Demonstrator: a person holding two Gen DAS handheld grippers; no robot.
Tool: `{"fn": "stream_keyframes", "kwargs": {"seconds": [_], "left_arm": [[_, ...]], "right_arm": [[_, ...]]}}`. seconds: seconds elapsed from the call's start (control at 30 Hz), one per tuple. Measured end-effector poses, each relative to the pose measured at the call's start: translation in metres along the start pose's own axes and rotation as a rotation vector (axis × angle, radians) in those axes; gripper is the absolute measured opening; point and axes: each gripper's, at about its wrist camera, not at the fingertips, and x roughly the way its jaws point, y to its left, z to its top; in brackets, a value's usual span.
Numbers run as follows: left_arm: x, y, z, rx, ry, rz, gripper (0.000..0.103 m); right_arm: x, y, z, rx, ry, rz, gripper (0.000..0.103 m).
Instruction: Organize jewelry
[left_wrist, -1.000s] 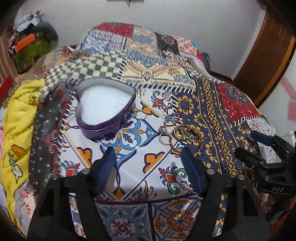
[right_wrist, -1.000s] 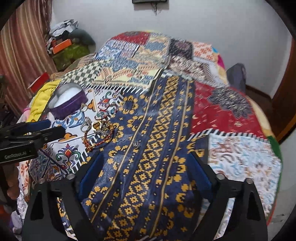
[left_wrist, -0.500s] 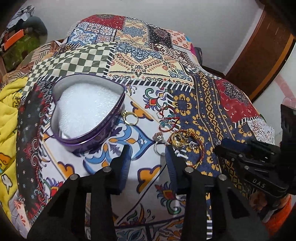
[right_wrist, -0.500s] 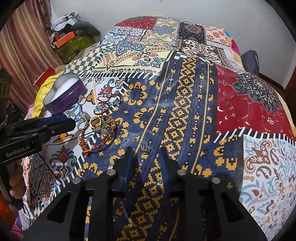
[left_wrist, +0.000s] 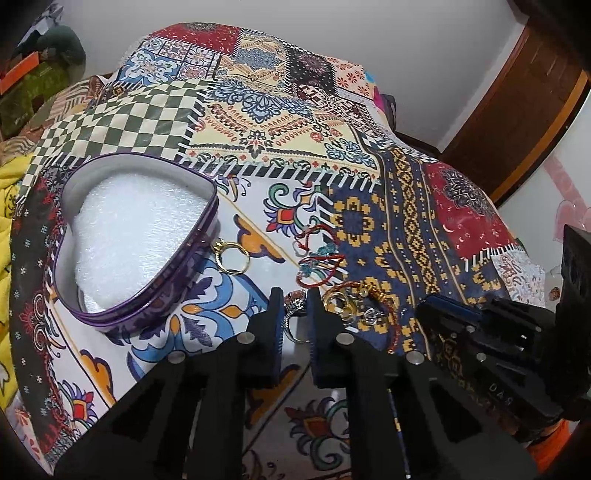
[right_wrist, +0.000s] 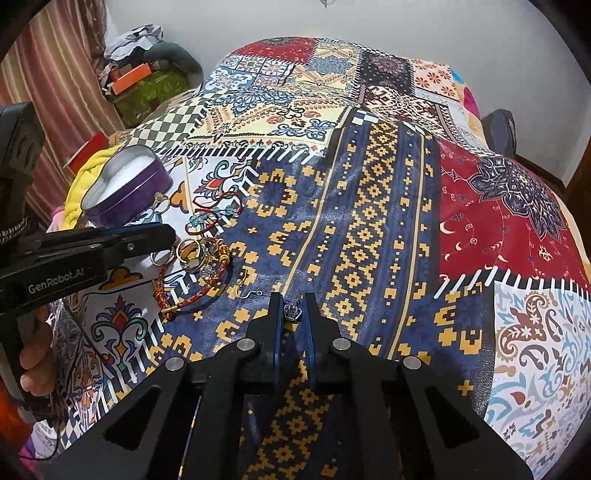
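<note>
Jewelry lies on the patchwork bedspread (right_wrist: 369, 206): the left gripper (left_wrist: 295, 306) has its jaws clamped on a silver ring (left_wrist: 292, 312) beside the purple heart-shaped tin (left_wrist: 122, 240), while the right gripper (right_wrist: 292, 312) pinches a small silver pendant (right_wrist: 291, 313) between its jaws.

The left gripper (left_wrist: 295, 301) hides part of the silver ring (left_wrist: 293, 314).
</note>
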Motion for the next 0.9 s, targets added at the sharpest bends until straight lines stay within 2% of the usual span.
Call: {"fn": "stream_keyframes", "kwargs": {"seconds": [0.27,0.9], "left_arm": [[-0.017,-0.007,-0.002,0.024,-0.039,0.013,0.010],[-0.107,-0.001,-0.003,0.027,-0.229,0.038,0.010]], "right_arm": [[-0.014,0.000,0.004,0.014,-0.032,0.004,0.009],[-0.069,0.041,0.033,-0.012,-0.185,0.009,0.009]]}}
